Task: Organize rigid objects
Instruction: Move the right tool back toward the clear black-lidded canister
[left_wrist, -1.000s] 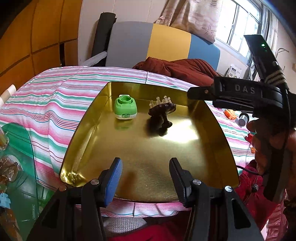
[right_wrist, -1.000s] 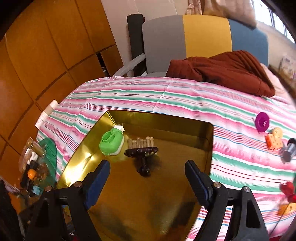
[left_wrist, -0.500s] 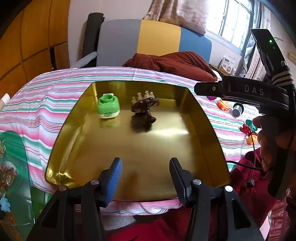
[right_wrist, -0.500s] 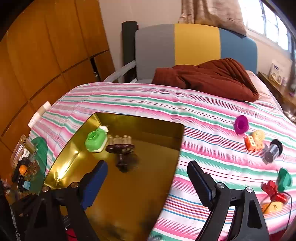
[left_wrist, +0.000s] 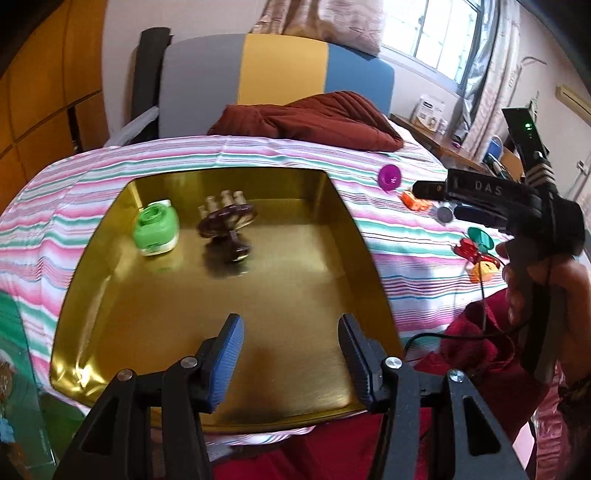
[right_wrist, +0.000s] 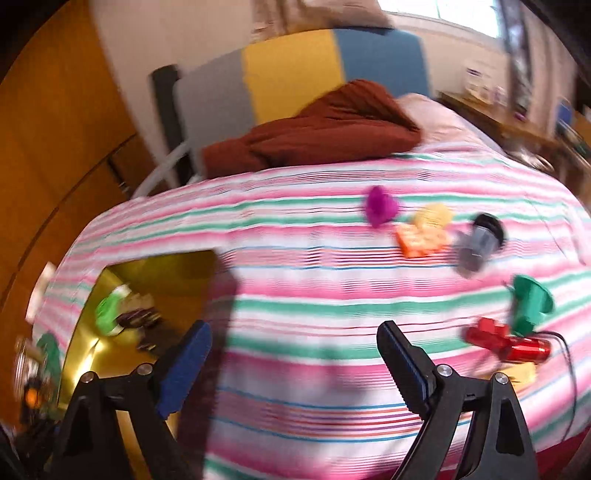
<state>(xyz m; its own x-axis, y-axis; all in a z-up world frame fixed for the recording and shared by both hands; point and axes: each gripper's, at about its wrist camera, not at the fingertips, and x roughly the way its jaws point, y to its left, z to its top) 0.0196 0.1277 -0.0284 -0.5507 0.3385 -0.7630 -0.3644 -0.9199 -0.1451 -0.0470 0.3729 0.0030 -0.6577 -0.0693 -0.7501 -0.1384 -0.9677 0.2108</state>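
The left gripper (left_wrist: 290, 354) is holding its jaws apart with nothing between them. It is hanging over the near edge of the gold tray (left_wrist: 369, 266). The right gripper (right_wrist: 295, 363) is showing wide jaws too, and they have just been opening more. Nothing is between them. They are pointing down at the striped cover (right_wrist: 295, 295) of the bed, to the right of the tray. A hand (left_wrist: 543, 295) is gripping the handle of the right gripper at the right edge of the left wrist view.

The tray is sitting on the bed near its left side. Inside the tray, toward the far wall, a green box (left_wrist: 157, 230) is lying. Just beside it, a dark brown brush (left_wrist: 229, 230) is standing with its pale pegs sticking up.

On the striped cover, right of the tray, small toys are lying. A purple cup (right_wrist: 380, 205) is lying farthest back. An orange block (right_wrist: 419, 240) is lying next to a grey tube (right_wrist: 478, 243). Closer to the right edge, a green cup (right_wrist: 530, 304) is touching a red toy (right_wrist: 506, 341). This view is blurry.

A dark red blanket (left_wrist: 314, 120) is bunched at the far edge of the bed.
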